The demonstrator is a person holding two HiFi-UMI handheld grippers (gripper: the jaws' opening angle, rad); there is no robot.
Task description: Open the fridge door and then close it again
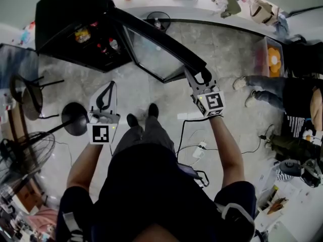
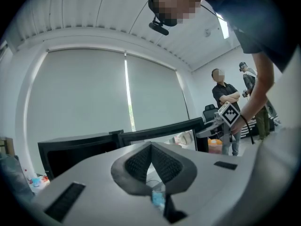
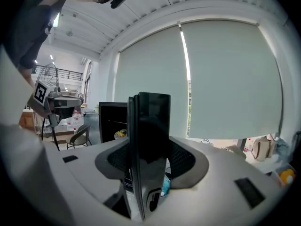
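Fingers [image 3: 184, 160] of right gripper [image 1: 200, 76] clamp the fridge door [image 1: 151, 52] by its free edge, which stands upright. Fridge [image 1: 75, 29] lies at 10 o'clock (head view). Left gripper [image 1: 108, 89] closed on nothing, farther off.

Head view looks steeply down; both gripper views face the fridge door [image 1: 151, 54].
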